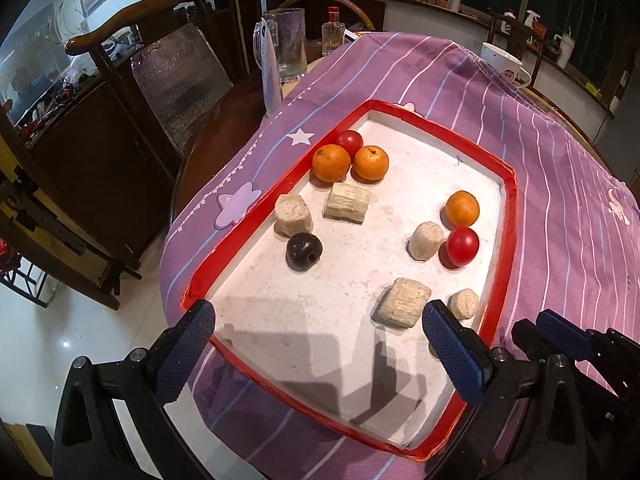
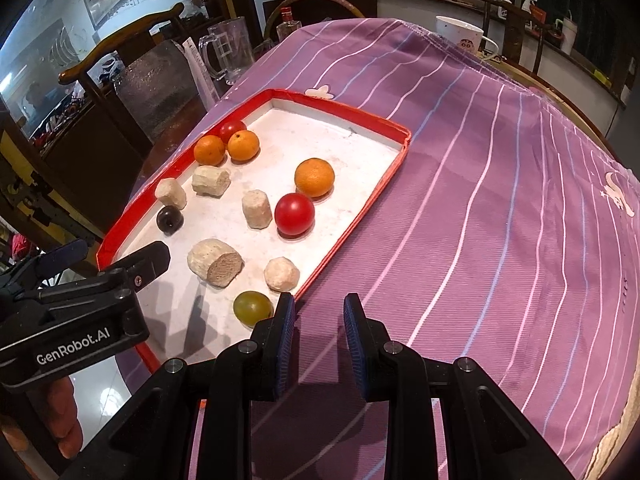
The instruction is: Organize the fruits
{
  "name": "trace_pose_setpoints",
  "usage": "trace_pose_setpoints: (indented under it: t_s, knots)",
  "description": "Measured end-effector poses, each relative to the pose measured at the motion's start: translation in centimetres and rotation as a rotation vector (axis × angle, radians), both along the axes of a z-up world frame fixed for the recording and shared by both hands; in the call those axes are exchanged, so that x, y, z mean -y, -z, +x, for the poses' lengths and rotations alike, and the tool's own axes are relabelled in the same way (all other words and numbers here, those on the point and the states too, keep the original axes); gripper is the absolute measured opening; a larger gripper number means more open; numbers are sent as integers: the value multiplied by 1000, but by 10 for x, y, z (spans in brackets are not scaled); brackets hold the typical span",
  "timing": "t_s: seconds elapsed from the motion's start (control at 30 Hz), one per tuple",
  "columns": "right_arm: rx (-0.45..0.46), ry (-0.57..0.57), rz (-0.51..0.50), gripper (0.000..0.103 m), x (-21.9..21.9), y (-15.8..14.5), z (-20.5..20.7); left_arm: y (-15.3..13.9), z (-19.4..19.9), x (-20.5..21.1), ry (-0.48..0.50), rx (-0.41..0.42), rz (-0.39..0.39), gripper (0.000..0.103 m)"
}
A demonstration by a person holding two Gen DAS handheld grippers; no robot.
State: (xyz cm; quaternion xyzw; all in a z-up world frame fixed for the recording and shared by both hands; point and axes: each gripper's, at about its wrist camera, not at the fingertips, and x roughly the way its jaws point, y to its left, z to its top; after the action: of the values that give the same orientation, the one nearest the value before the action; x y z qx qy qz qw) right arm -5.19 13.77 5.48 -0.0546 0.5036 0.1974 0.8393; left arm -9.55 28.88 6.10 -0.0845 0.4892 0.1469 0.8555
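1. Purple striped cloth (image 2: 480,208) covers my table, and on it sits a red-rimmed tray (image 2: 403,148) with a white floor; chairs and a glass mug (image 2: 228,52) stand behind.
2. My left gripper (image 1: 318,342) hangs over the tray's near end, jaws spread wide, nothing between them.
3. My right gripper (image 2: 319,340) hovers over bare cloth just beside the tray's near corner. Its jaws stand nearly closed, with a narrow empty gap.
4. Fruit lies scattered in the tray: two oranges and a red tomato (image 1: 349,141) bunched at the far left corner, a third orange (image 2: 314,177) and a second tomato (image 2: 294,213) along the right side, a dark plum (image 1: 303,251) on the left, a green fruit (image 2: 253,307) nearest my right jaws.
5. Pale fibrous chunks (image 1: 403,302) lie among them.
6. I judge the tomatoes and the green fruit soft, smooth and easily bruised, so I would close gently across their widest middle. Oranges look firmer, though round things may roll off the pads.
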Motion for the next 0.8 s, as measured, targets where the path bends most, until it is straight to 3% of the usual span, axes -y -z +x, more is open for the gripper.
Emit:
trace_pose_setpoints:
  t_s: [0.8]
  knots:
    - [-21, -13, 17, 28, -2, 3, -5, 8, -2, 1, -11, -56, -40, 103]
